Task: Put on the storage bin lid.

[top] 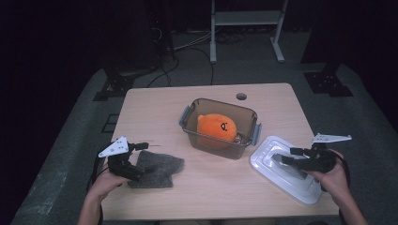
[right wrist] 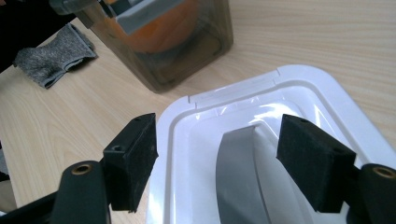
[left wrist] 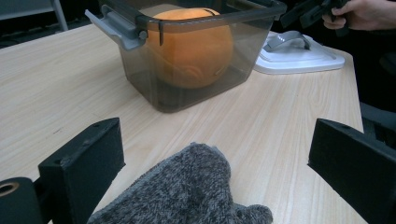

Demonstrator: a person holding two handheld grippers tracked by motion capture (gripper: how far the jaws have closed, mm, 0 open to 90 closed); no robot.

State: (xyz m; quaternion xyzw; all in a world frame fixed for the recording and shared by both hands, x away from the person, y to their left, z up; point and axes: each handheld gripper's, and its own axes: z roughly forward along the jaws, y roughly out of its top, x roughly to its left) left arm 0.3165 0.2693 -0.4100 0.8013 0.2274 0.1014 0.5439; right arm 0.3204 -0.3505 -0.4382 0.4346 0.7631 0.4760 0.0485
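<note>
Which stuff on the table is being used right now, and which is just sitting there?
In use:
- white lid, with the open right gripper over its grey handle
- grey cloth, with the open left gripper around it
- brown box, probably where the lid goes

Just sitting:
- orange plush toy, inside the box

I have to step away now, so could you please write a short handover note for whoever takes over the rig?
Left claw: open, resting at the grey knitted cloth, which lies between its jaws, pads not pressing it.
Right claw: open, poised over the grey handle of the white lid, not gripping.
Clear bin: mid-table, uncovered, with the orange plush toy inside.
Done: toy is in the bin.
Left, probably: grip the lid handle and fit the lid onto the bin; the cloth remains outside.
</note>
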